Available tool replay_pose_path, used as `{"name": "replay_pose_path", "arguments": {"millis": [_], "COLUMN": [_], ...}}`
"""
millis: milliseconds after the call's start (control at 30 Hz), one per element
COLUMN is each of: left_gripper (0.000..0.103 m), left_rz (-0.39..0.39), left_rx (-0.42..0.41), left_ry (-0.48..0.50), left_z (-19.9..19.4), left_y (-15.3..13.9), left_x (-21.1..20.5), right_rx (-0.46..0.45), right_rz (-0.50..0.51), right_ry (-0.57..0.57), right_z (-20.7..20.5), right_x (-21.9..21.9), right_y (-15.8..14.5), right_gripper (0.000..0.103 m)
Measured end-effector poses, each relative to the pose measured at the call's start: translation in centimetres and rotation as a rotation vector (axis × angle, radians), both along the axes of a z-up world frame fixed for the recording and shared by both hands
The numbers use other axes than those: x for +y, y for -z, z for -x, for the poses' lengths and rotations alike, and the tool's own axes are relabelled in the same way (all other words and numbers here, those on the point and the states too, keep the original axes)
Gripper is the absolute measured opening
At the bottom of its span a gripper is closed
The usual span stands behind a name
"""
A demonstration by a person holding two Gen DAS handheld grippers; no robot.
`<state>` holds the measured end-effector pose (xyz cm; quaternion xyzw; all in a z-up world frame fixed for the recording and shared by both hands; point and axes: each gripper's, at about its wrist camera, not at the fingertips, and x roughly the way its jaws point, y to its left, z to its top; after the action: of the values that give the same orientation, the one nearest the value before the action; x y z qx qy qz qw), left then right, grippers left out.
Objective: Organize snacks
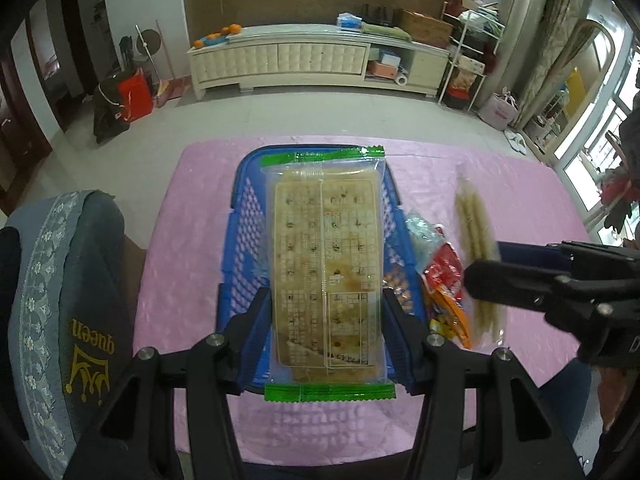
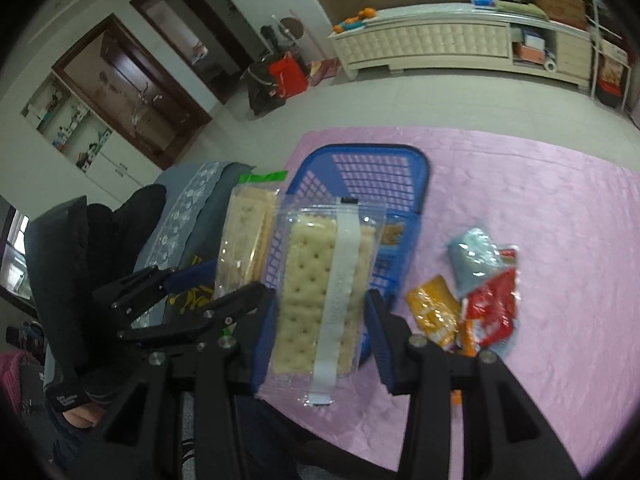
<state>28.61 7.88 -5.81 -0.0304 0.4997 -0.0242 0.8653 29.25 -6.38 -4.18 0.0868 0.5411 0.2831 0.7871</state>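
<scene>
Pink tabletop [image 1: 520, 208] is carrying a blue basket [image 1: 248, 216], largely hidden by cracker packets [image 1: 326, 268] each gripper's jaws are clamping above it; loose snack sachets [image 2: 476, 300] beside it are blurring.

1. A pink, crinkled cloth covers the tabletop [image 1: 520, 208].
2. A grey-blue chair cover with a floral band and gold crown print [image 1: 68, 280] sits just beside the tabletop.
3. A long cream tufted cabinet [image 1: 304, 60] stands against the far wall, oranges [image 1: 218, 34] on top.
4. A red bag [image 1: 134, 94] rests on the floor.
</scene>
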Motion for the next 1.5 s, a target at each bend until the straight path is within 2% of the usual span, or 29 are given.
{"name": "replay_pose_path", "arguments": {"millis": [167,300,533,867,1133,1200,1267,1333,1500], "left_gripper": [0.051,0.051,0.051,0.051,0.051,0.054,0.06,0.061,0.061], "left_rz": [0.028,0.057,0.086,0.098,0.136,0.144,0.152,0.145,0.142], "left_rx": [0.03,0.053,0.076,0.08,0.064,0.057,0.047,0.041,0.029], "left_ry": [-0.019,-0.017,0.026,0.049,0.01,-0.019,-0.019,-0.018,-0.027], "left_z": [-0.3,-0.6,-1.0,-1.6,-1.4,-1.2,-0.9,-0.6,0.3], "left_y": [1.8,3.1,5.1,5.9,5.5,5.2,4.8,4.3,3.4], "left_x": [1.4,2.4,2.8,3.1,3.9,4.5,4.8,4.9,4.9], "right_rx": [0.063,0.112,0.172,0.154,0.127,0.098,0.077,0.065,0.063], "right_rz": [-0.003,0.04,0.061,0.132,0.159,0.161,0.166,0.167,0.177], "right_ry": [-0.006,0.022,0.061,0.075,0.079,0.077,0.09,0.109,0.128], "right_z": [-1.0,-1.6,-1.6,-1.5,-1.3,-1.1,-0.9,-0.8,-0.1], "right_x": [2.3,3.0,3.4,4.0,4.4,4.5,4.3,4.0,3.2], "right_y": [2.1,4.4,6.3,6.3,5.9,5.5,5.0,4.6,3.8], "right_gripper": [0.048,0.048,0.048,0.048,0.049,0.051,0.067,0.075,0.075]}}
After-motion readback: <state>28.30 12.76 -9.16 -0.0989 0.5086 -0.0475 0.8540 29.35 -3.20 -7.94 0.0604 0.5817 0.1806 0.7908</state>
